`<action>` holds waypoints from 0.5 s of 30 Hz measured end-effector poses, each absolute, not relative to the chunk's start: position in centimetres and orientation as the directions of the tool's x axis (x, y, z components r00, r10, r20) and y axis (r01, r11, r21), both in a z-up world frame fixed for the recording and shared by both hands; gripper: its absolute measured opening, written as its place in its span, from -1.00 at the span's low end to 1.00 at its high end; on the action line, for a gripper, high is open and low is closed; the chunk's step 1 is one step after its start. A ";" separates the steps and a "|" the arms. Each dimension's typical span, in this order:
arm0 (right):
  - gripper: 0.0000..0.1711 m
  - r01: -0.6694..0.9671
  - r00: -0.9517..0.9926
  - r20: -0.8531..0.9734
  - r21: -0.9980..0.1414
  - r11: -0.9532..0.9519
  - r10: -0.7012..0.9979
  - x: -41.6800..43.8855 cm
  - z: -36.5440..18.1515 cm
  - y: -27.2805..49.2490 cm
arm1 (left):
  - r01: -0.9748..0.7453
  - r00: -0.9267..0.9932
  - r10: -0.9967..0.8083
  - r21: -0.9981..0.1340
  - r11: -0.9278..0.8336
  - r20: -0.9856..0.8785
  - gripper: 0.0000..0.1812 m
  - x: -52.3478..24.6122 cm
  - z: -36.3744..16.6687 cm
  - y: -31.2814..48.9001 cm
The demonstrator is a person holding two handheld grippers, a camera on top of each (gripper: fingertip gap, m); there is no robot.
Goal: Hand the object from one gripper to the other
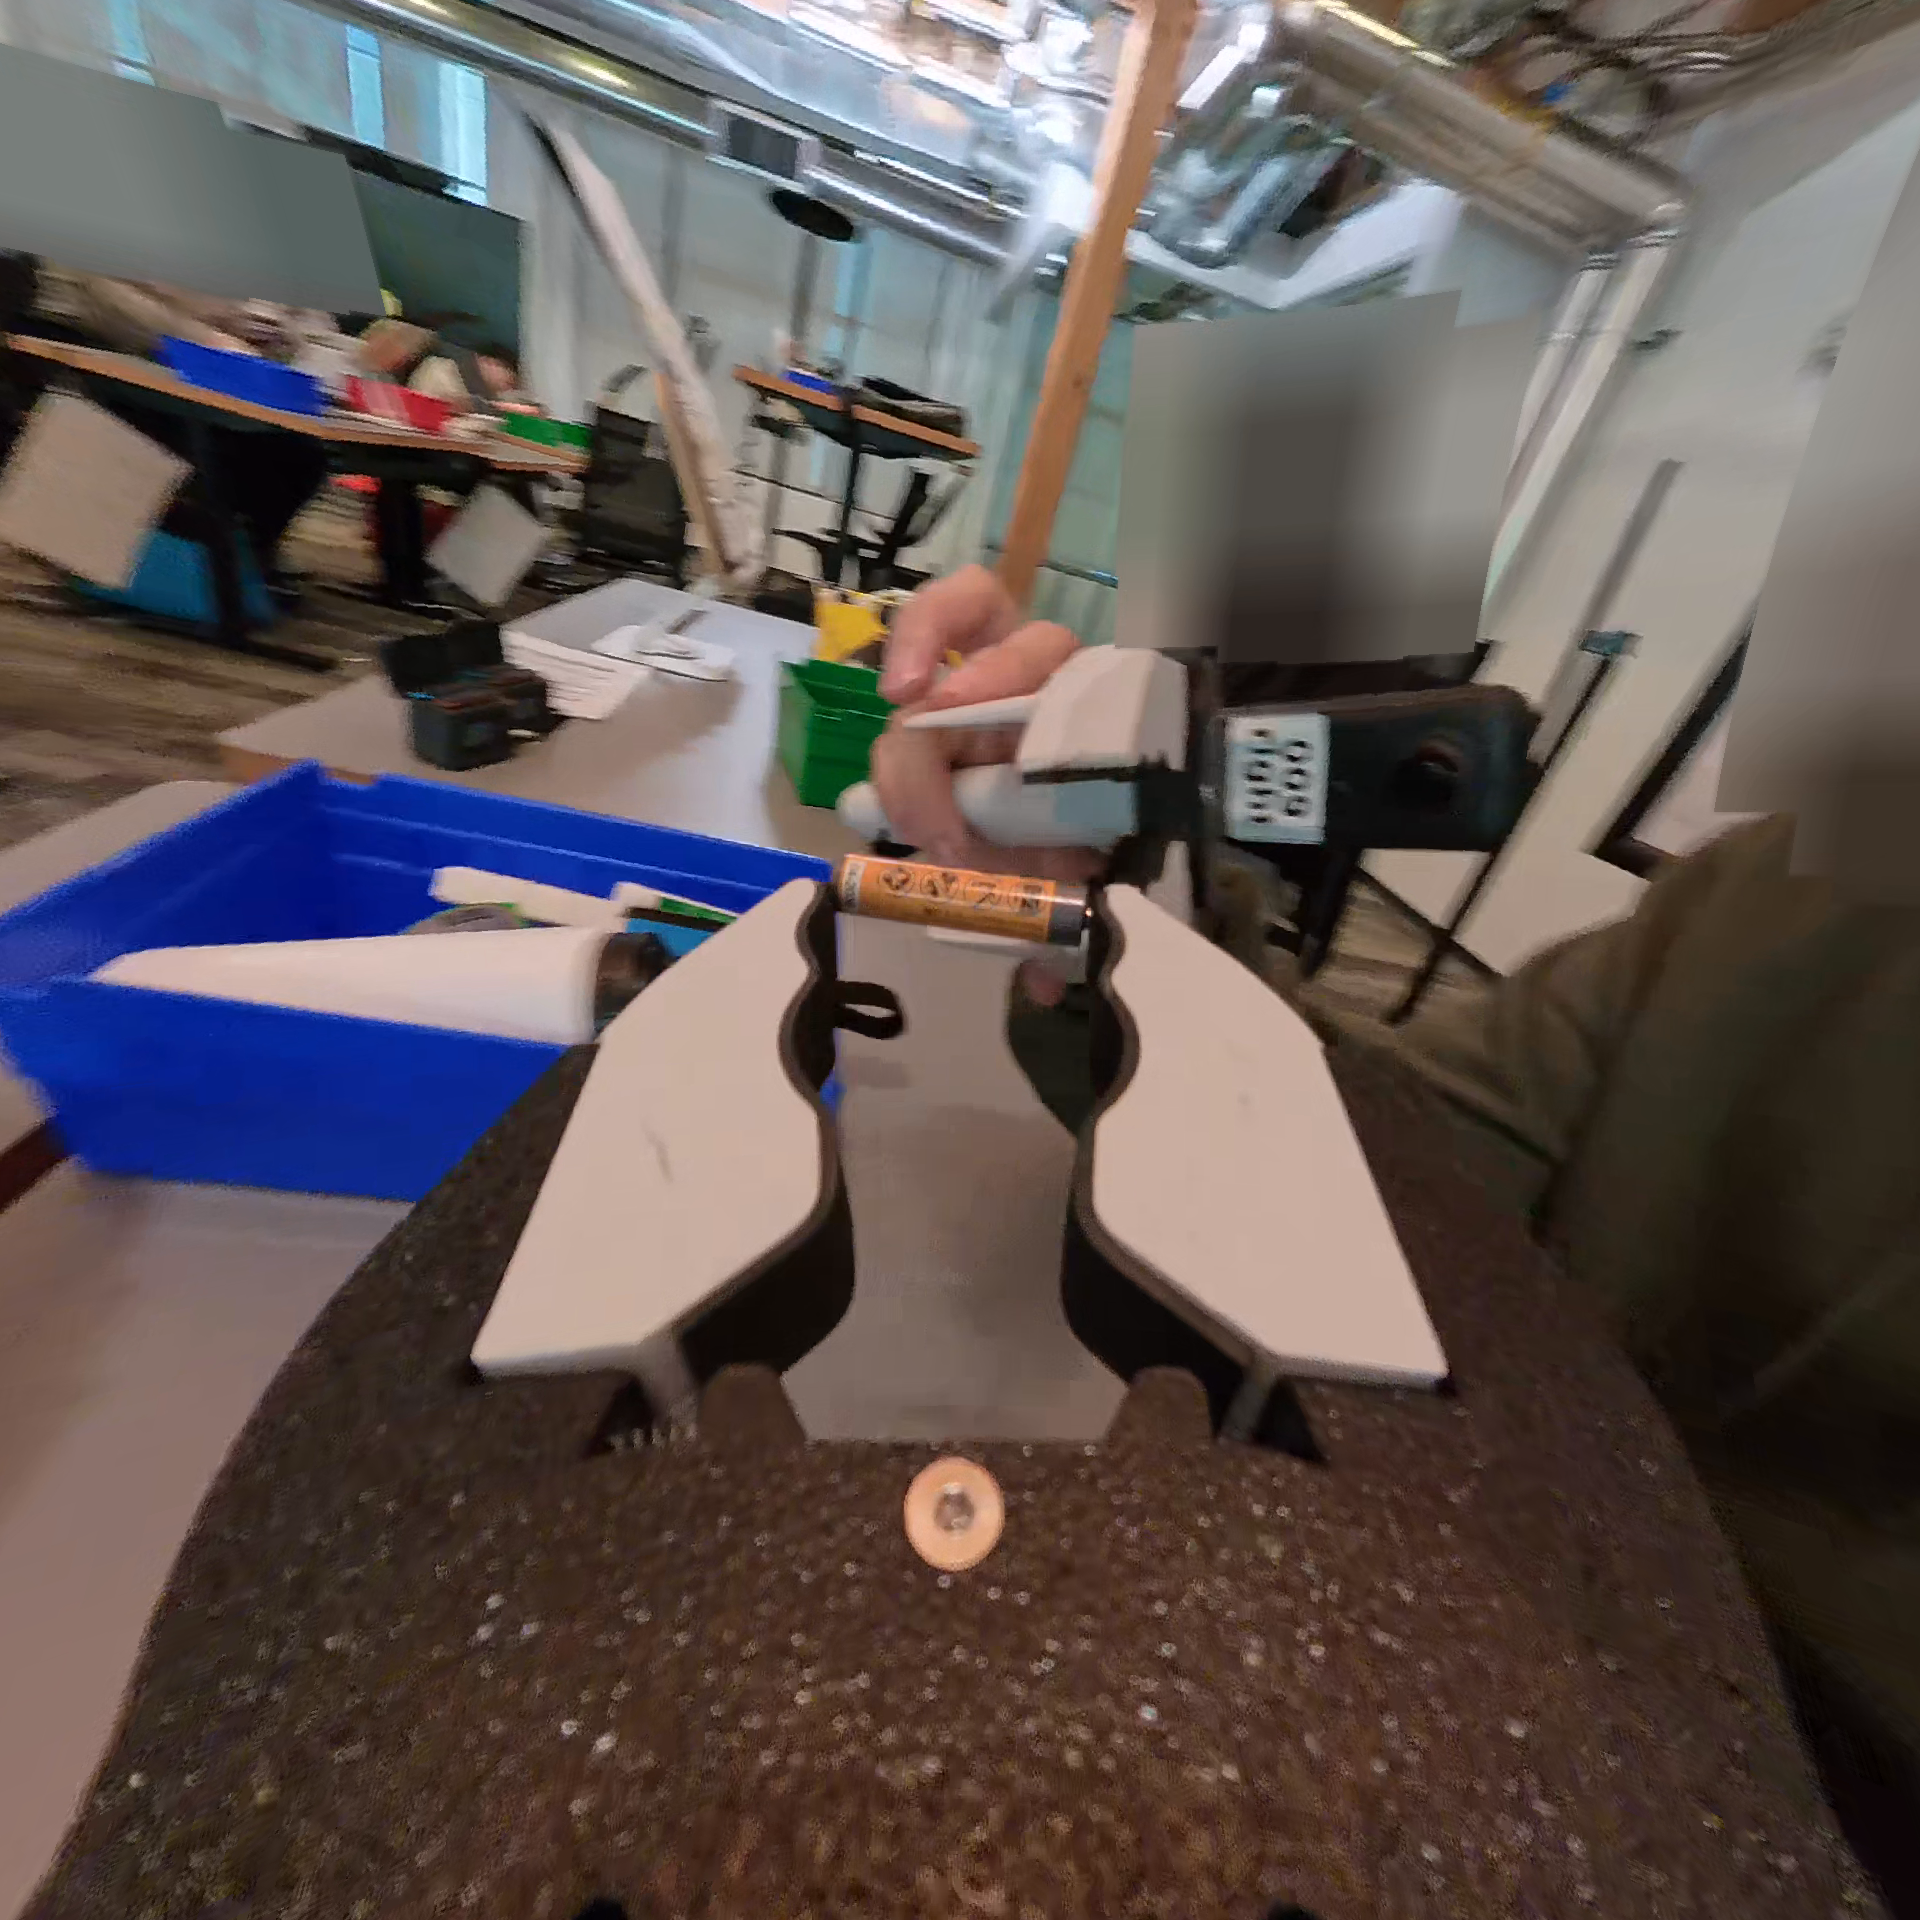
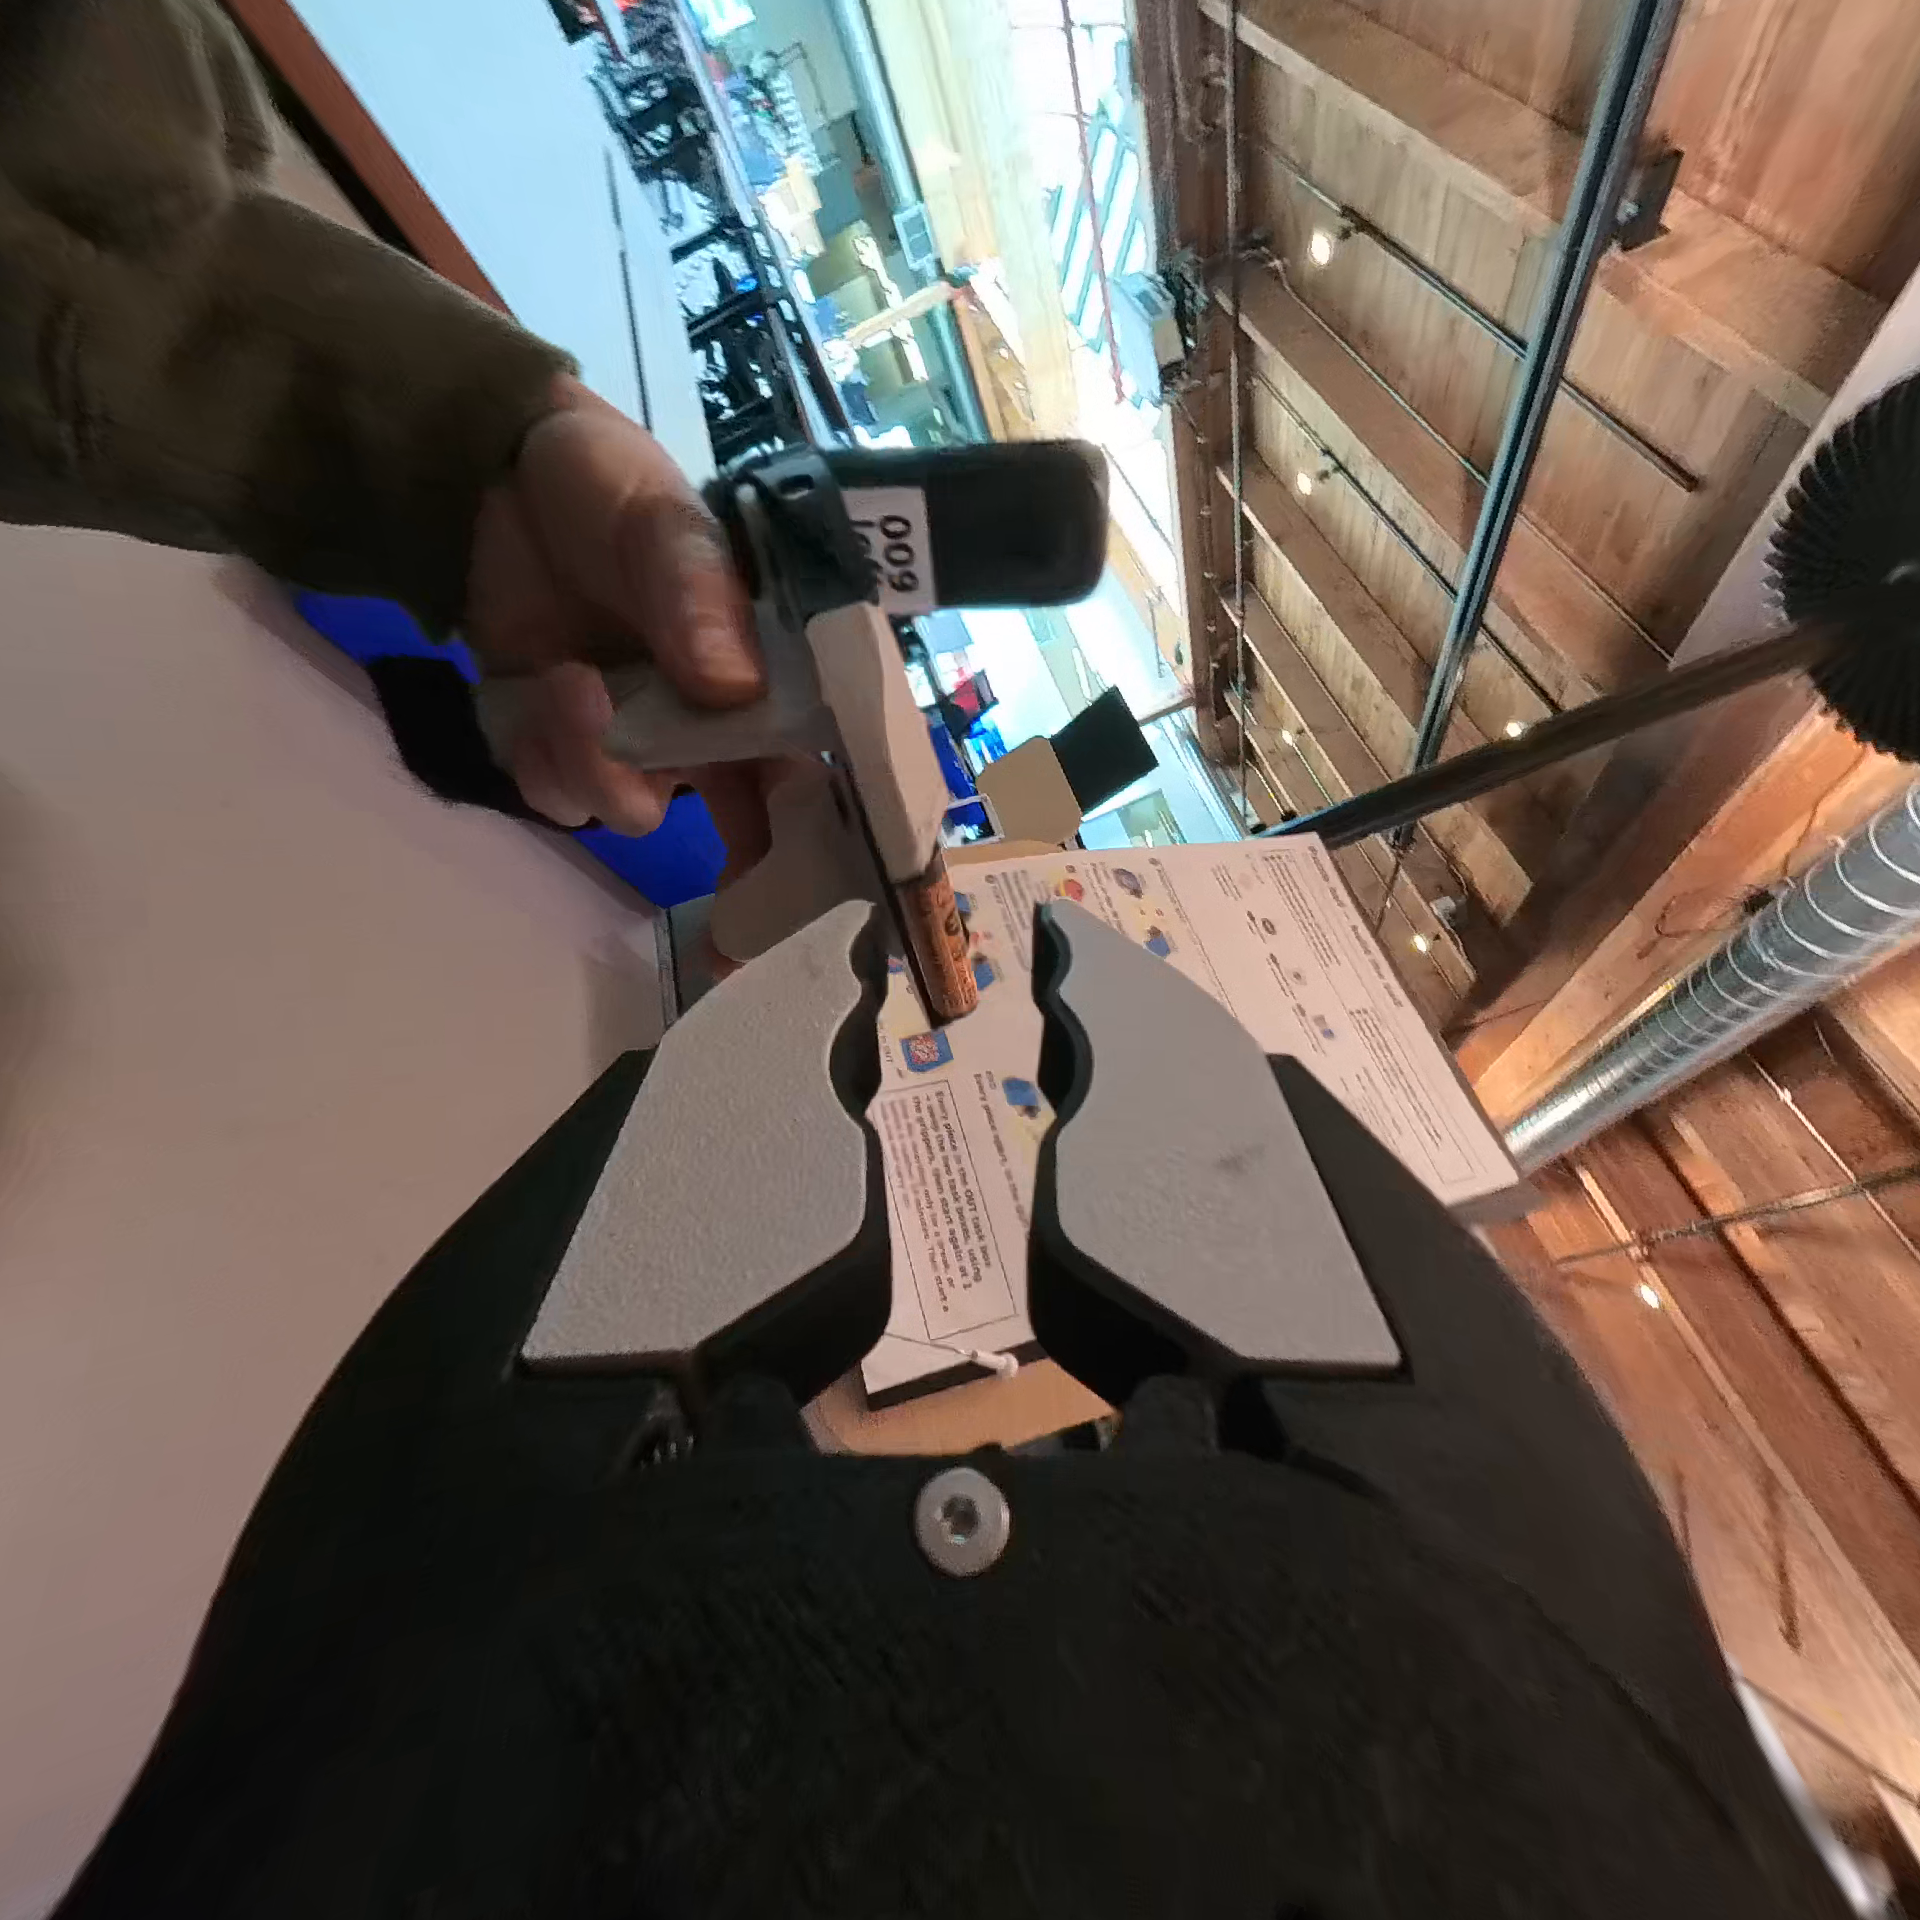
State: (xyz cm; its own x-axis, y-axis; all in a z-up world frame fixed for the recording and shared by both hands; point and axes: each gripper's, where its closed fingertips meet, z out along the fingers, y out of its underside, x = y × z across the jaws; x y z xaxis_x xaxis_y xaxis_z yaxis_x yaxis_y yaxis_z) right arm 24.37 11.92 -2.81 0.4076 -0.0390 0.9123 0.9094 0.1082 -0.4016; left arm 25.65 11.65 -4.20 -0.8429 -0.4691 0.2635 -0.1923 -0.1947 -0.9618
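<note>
- The left hand-held gripper point(image 1: 961, 914) is clamped on the battery point(image 1: 961, 902) end to end, the cell lying crosswise between its fingertips, held in the air above the tabletop point(image 1: 156, 1403) with a blue bin point(image 1: 260, 1101) off to its left.
- The battery is a small orange cylinder with a printed wrap and a dark band at one end.
- The right hand-held gripper point(image 2: 956, 966) has its jaws apart, with the battery's free end just inside the gap, touching neither finger.
- Judged step: the handover itself. Next, the right jaws should close on the cell before the left lets go.
</note>
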 end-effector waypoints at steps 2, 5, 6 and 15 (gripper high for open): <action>-0.64 0.907 0.417 0.906 -0.411 0.087 -0.071 24.9 -2.5 11.9 | -0.177 -0.794 -0.546 -0.961 -0.214 0.268 -0.49 26.5 -3.9 12.5; -0.58 0.929 0.371 0.923 -0.370 0.024 -0.103 25.9 -2.8 12.3 | -0.129 -0.734 -0.624 -0.957 -0.259 0.268 -0.50 27.2 -2.7 13.1; -0.57 0.933 0.358 0.926 -0.360 0.009 -0.116 26.1 -2.8 12.5 | -0.121 -0.715 -0.642 -0.954 -0.275 0.276 -0.49 27.4 -2.3 13.2; -0.54 0.914 0.397 0.888 -0.406 0.006 -0.231 26.2 -1.2 12.8 | -0.015 -0.635 -0.755 -0.979 -0.202 0.165 -0.49 27.5 -0.9 11.4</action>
